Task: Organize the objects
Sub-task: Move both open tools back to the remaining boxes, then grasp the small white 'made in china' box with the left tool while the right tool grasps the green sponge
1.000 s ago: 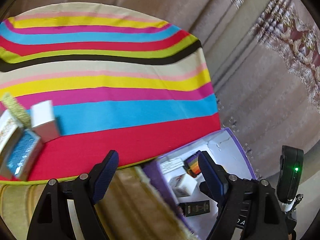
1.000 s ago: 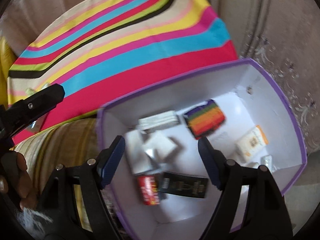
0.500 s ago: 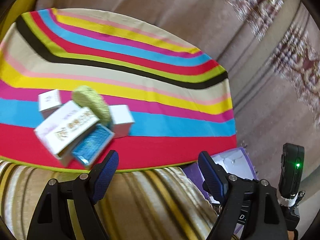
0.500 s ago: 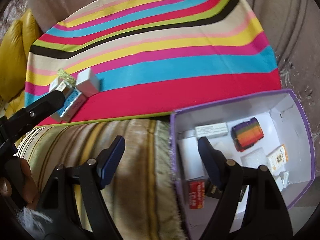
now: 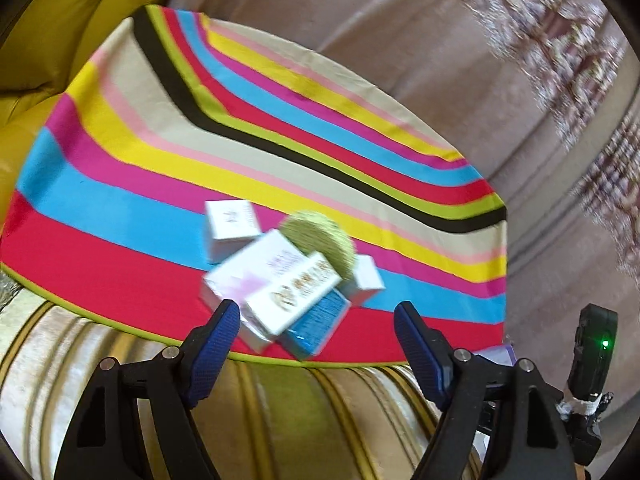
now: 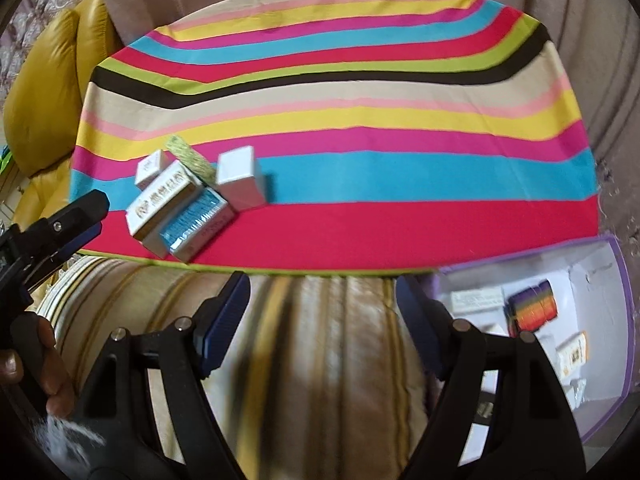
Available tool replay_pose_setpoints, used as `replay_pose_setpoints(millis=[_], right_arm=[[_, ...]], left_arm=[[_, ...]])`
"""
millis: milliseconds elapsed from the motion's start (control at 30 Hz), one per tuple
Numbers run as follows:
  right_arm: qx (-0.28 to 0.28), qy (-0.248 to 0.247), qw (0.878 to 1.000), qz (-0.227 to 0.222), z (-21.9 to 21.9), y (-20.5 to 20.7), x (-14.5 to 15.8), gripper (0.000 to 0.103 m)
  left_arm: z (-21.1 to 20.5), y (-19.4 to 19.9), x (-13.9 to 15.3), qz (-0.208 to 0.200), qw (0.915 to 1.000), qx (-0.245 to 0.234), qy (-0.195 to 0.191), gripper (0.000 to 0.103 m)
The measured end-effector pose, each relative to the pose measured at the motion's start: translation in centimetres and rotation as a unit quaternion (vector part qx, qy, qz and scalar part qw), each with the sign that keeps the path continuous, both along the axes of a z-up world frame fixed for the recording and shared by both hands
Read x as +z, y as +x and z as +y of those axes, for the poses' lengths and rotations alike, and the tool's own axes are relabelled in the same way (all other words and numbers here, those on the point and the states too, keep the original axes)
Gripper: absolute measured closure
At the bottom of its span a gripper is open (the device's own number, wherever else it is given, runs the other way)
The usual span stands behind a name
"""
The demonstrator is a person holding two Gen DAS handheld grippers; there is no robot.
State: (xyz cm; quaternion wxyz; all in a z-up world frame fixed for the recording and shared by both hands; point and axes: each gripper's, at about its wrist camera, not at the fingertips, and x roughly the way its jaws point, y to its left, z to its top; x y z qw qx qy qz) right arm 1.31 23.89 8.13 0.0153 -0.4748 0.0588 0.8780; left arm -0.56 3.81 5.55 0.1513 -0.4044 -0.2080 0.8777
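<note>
A cluster of small boxes lies on the striped round table (image 5: 120,208): a white box with gold print (image 5: 292,296) (image 6: 164,198), a blue glitter box (image 5: 316,320) (image 6: 196,220), a plain white box (image 6: 240,178) (image 5: 366,276), a small white box (image 5: 230,226) (image 6: 150,166) and a green glitter piece (image 5: 320,240) (image 6: 188,158). My left gripper (image 5: 316,320) is open and empty, just short of the cluster. My right gripper (image 6: 322,300) is open and empty above the striped cushion. A purple-rimmed white box (image 6: 628,320) at the right holds several small packs.
A striped beige cushion (image 6: 320,360) lies under the table's near edge. A yellow leather sofa (image 6: 52,80) stands at the left. Beige curtains (image 5: 360,20) hang behind the table. The left gripper's finger (image 6: 76,212) shows at the left of the right wrist view.
Both grippers have swung left, away from the purple box. The box cluster has come to the middle of the left wrist view. Both stay open.
</note>
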Motion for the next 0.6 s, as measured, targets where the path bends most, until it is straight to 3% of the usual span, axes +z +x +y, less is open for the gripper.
replay_pose_setpoints(millis=[600], right_arm=[[0.048, 0.015, 0.999, 0.019, -4.5, -6.1, -0.9, 0.025]], left_arm=[[-2.8, -3.3, -1.7, -0.033, 0.9987, 0.039, -0.003, 0.025]])
